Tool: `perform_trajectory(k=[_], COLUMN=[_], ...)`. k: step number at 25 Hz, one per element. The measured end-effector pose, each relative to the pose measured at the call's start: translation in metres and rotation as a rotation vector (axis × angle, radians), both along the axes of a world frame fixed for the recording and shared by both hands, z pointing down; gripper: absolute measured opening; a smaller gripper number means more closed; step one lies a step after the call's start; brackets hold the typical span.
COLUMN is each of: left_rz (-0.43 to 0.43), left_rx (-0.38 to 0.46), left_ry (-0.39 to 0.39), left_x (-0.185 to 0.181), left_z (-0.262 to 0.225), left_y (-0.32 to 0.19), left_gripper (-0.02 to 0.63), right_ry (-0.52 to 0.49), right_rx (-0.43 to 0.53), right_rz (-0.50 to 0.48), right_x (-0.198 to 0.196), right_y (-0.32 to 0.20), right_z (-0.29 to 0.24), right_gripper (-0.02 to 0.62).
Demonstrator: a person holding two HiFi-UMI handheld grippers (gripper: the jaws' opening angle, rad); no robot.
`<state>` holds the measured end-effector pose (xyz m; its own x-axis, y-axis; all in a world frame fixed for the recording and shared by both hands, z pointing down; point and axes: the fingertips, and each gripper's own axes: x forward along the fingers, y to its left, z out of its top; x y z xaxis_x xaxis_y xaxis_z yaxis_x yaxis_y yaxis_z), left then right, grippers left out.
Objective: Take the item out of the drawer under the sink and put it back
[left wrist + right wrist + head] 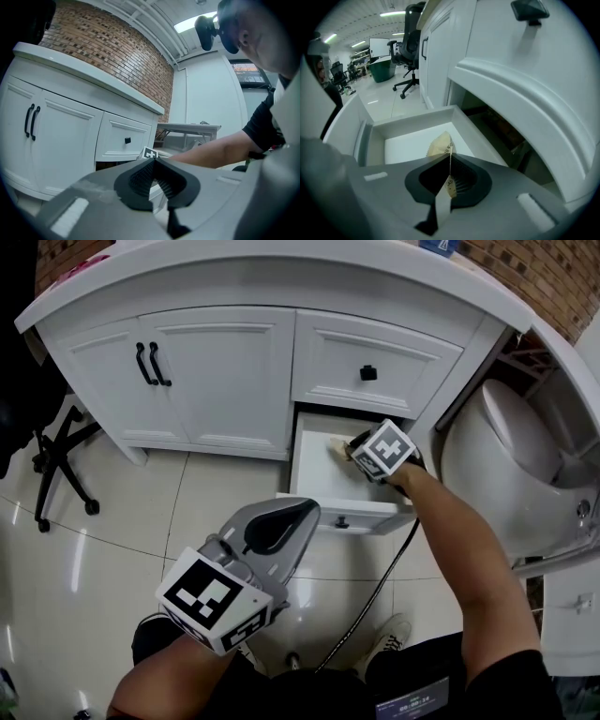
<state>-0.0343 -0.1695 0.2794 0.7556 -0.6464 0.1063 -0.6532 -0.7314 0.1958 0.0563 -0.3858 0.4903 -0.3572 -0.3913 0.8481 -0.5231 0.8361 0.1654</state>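
The flat, cream paper sachet (440,144) stands edge-on, pinched between the ribbed black pads of the right gripper (450,158). Its crinkled end pokes past the tips, above the open drawer (415,121), a smooth white box. Well apart, over the glossy tiled floor (216,493), the left gripper (152,161) has its jaws together, with nothing between them.

The left gripper (298,512) is held low and close to the body on a bent left forearm (164,681), its jaws pressed together with nothing between them. The right arm (459,549) stretches forward and down, bare below a dark sleeve, carrying the right gripper (345,448) well ahead of the left one. Its jaws are clamped edge-on upon a thin yellowish packet (439,143), with the marker cube (386,450) facing up.
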Motion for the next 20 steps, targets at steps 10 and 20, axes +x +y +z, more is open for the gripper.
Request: perform_trajectory(k=[10,20], left_rz=[0.022,0.032], left_rx=[-0.006,0.011], left_ry=[0.013,-0.002], left_x=[0.003,0.005], left_z=[-0.001,-0.002], left_y=[0.000,0.007], left_gripper=[0.006,0.006], right_ry=[0.059,0.055], right_rx=[-0.040,-0.022], right_rz=[-0.047,-0.027], right_x=[-0.003,0.006], right_y=[0.000,0.009], right_z=[0.023,0.003], right_gripper=[0.036,0.063])
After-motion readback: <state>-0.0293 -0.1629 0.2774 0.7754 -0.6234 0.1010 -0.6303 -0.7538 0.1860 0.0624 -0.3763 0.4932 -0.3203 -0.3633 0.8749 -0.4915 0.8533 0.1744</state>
